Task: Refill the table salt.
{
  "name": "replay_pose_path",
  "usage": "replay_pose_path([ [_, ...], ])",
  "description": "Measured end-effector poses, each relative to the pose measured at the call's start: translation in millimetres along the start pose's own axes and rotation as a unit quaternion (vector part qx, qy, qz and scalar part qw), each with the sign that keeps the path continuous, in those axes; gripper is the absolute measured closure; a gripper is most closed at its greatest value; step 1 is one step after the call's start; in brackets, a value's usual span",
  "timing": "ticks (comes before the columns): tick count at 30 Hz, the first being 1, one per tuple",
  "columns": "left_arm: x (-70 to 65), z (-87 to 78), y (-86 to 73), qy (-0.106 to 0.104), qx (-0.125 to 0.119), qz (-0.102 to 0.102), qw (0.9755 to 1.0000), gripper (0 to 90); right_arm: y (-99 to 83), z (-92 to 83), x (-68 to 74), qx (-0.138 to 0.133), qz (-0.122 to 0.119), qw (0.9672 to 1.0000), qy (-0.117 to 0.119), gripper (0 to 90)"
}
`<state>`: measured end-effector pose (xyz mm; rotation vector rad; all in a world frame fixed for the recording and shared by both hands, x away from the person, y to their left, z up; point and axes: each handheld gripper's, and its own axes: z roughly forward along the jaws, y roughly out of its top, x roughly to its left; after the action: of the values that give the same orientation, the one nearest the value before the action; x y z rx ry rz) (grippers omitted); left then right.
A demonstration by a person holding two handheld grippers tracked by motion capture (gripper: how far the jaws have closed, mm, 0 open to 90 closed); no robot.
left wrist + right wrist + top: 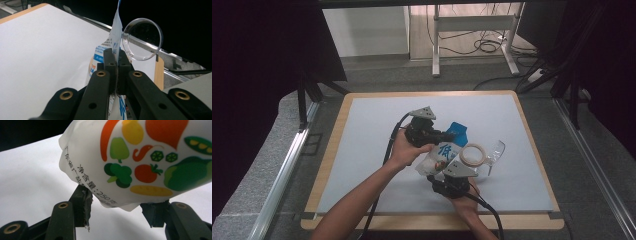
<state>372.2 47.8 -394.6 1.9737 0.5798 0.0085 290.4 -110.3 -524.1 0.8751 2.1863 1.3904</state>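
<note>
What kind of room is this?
Probably a lab or workshop set up for recording. A board with a white sheet serves as a table, black curtains hang around it, and cables lie under a metal desk frame behind.

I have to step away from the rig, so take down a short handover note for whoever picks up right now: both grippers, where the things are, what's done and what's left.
Left gripper: shut on the thin edge of the white and blue pouch, holding it off the table.
Right gripper: jaws part open around the pouch's bottom corner; the pads seem to press on it.
Things: the pouch hangs between the two grippers above the white mat. A roll of tape and a clear plastic cup on its side lie just right of it.
Done: pouch lifted, gripped at both ends.
Left: I can't tell if the pouch is opened; keep both grips.
</note>
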Motion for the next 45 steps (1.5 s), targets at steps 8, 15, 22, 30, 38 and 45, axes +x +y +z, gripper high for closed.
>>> replay_pose_path([
  [8, 2.1, 5.8, 6.5, 0.002, 0.019, 0.003, 0.9998, 90.0, 0.4, 0.1, -0.2, -0.007, 0.013, 0.9999, -0.002, 47.0],
  [15, 4.7, 9.1, 11.4, 0.005, 0.038, 0.005, 0.9993, 90.0, 1.2, 1.2, 1.4, -0.012, 0.023, 0.9997, 0.002, 47.4],
  [22, 3.3, 13.8, 16.3, 0.006, 0.053, 0.013, 0.9985, 90.0, 1.4, 1.3, 1.7, -0.017, 0.031, 0.9994, 0.004, 47.4],
  [30, 1.5, 19.2, 22.9, 0.011, 0.068, 0.017, 0.9975, 90.0, 3.4, -0.3, 3.0, -0.024, 0.035, 0.9991, 0.004, 47.4],
  [38, -5.3, 22.2, 28.7, 0.018, 0.076, 0.032, 0.9965, 90.0, 4.4, -0.5, 1.5, -0.034, 0.045, 0.9984, 0.001, 47.3],
  [45, -12.5, 22.8, 30.0, 0.028, 0.077, 0.046, 0.9956, 90.0, 5.2, -1.1, 1.1, -0.038, 0.048, 0.9981, -0.002, 47.0],
])
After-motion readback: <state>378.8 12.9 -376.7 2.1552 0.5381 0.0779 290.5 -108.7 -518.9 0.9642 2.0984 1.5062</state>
